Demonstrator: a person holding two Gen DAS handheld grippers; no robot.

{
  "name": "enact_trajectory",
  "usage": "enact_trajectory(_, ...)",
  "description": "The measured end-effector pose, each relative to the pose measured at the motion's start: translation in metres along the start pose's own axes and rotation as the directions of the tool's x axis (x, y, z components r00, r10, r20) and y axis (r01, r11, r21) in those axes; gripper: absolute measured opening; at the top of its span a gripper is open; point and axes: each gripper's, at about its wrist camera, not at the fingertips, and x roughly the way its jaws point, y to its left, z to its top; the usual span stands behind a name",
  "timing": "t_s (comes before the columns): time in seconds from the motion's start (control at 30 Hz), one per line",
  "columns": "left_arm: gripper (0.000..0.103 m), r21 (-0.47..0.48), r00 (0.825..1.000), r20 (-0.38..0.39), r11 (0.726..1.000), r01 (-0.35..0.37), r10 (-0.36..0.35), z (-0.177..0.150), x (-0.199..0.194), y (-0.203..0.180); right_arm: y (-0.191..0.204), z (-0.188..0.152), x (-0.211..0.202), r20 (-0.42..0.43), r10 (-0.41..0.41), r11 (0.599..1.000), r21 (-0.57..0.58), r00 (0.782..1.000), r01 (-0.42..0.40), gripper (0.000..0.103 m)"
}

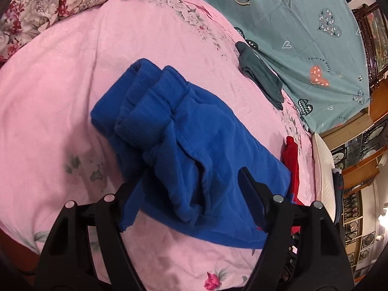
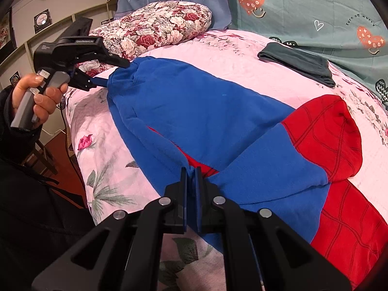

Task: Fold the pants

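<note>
Nearest my right camera, the right gripper [image 2: 191,169] is pinched narrow on a fold of the blue-and-red pants [image 2: 218,121], low at the near edge of the bed [image 2: 101,131]. My left gripper [image 2: 110,74] reaches in level from the left, held in the person's hand [image 2: 36,97], its fingers spread wide around the bunched blue end without clamping it. From the left camera I see that the left gripper [image 1: 191,177] straddles the ribbed folds. Pink bedsheet [image 1: 60,97] lies open to the left; a dark folded garment [image 1: 262,72] sits well apart toward the teal quilt [image 1: 303,36]. Only the right view shows the floral pillow [image 2: 157,26] beyond.
</note>
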Motion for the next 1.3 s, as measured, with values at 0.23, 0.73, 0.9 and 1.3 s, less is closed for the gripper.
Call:
enact_trajectory(0.23,0.005,0.025,0.998,0.046,0.999,0.031,-0.033,0.026,-0.005,0.000,0.000,0.008,-0.002,-0.005,0.003,1.000,0.024,1.000,-0.002,0.005)
enact_trajectory(0.73,0.003,0.058,0.997,0.073,0.998,-0.037,0.033,0.036,-0.017,0.014,0.026,0.030,-0.006,0.004,0.059,0.998,-0.035,0.998,-0.059,0.005)
enact_trajectory(0.9,0.006,-0.003,0.996,0.021,0.997,-0.083,0.083,0.018,0.000,0.052,0.027,0.015,0.011,-0.068,0.048,0.997,-0.050,0.997,-0.052,0.005)
enact_trajectory(1.3,0.051,0.251,0.970,0.214,0.952,-0.173,0.120,-0.005,-0.039,-0.028,0.026,0.015,0.007,-0.037,0.075,0.997,-0.017,0.996,-0.076,0.022)
